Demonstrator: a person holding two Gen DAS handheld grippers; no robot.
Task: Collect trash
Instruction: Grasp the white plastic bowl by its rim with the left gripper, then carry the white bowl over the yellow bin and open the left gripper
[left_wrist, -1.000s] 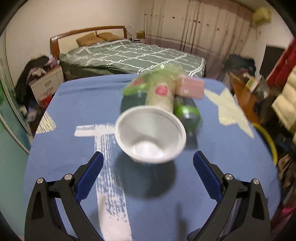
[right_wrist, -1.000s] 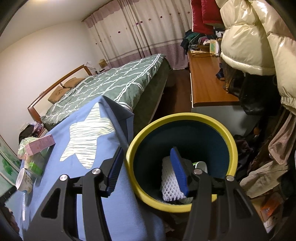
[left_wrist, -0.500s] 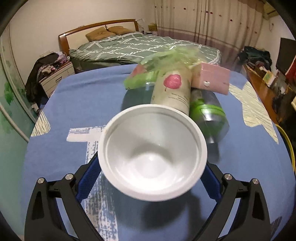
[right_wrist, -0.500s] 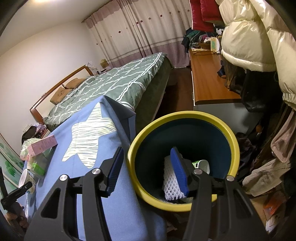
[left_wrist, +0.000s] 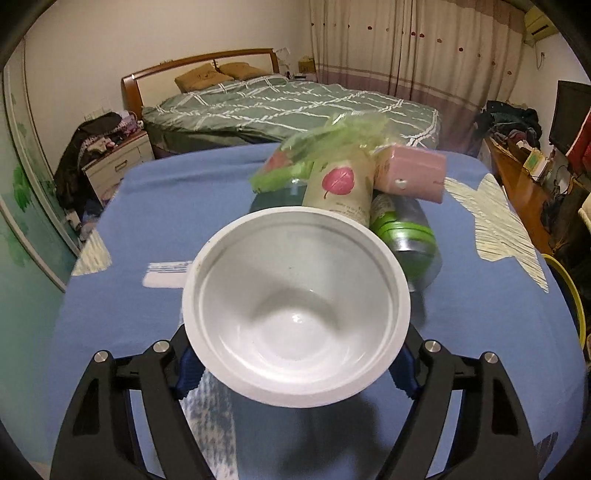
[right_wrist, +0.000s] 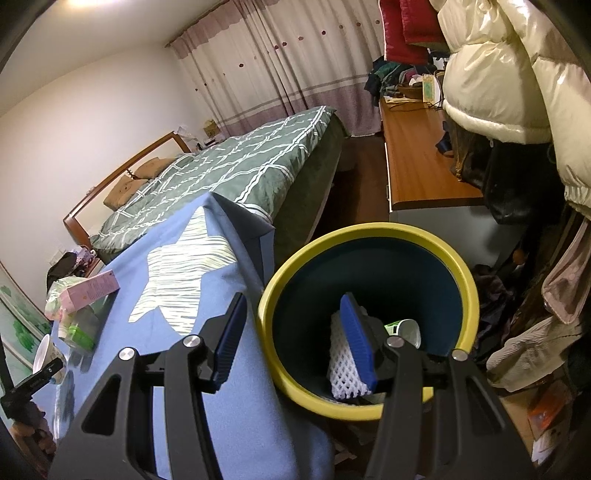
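Observation:
A white plastic bowl (left_wrist: 295, 310) stands on the blue tablecloth (left_wrist: 166, 206), filling the middle of the left wrist view. My left gripper (left_wrist: 295, 369) is around it; its jaws are closing and the blue pads (left_wrist: 186, 373) sit against the bowl's sides under the rim. Behind the bowl lie a paper cup with a pink leaf (left_wrist: 338, 188), a pink box (left_wrist: 410, 171), a green-labelled bottle (left_wrist: 406, 236) and a green plastic bag (left_wrist: 332, 133). My right gripper (right_wrist: 291, 299) is open and holds nothing, straddling the yellow rim of the bin (right_wrist: 369, 230).
The bin stands off the table's right edge and holds a white foam net (right_wrist: 341, 369) and a cup (right_wrist: 406, 330). Beyond the table are a bed (left_wrist: 288, 107) and a nightstand (left_wrist: 118, 166). A wooden desk (right_wrist: 417, 162) and hanging coats (right_wrist: 491, 74) crowd the right.
My left gripper moved forward until the bowl sat between its fingers, and the fingers drew in against it. The right gripper has stayed over the bin.

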